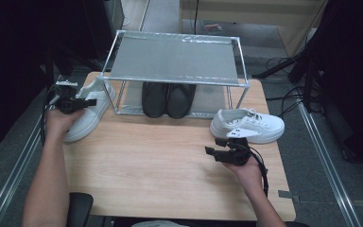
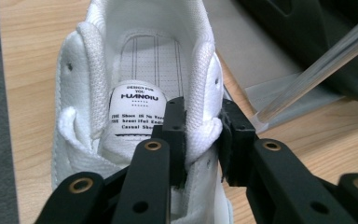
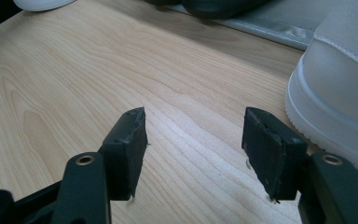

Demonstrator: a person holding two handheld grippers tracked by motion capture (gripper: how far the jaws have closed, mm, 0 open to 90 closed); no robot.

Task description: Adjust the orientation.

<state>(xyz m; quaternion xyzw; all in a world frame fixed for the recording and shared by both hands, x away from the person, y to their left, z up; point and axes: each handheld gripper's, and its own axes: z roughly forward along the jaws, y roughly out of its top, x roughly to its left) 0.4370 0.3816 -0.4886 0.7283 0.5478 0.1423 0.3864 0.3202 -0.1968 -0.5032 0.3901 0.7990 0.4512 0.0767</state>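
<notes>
Black left tongs (image 2: 204, 140) pinching padded white sneaker (image 2: 135, 93) collar, woodgrain table (image 1: 160, 161)

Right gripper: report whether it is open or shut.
Open. The right gripper has its jaws spread wide over bare table, nothing between them; the white sneaker lies beside it.

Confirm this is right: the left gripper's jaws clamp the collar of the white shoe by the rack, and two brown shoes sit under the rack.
One thing is wrong: the shoes under the rack are black, not brown, as the high view shows. The rest holds: the left gripper has its jaws closed on the collar of the white shoe, one inside and one outside, seen in the left gripper view.
</notes>
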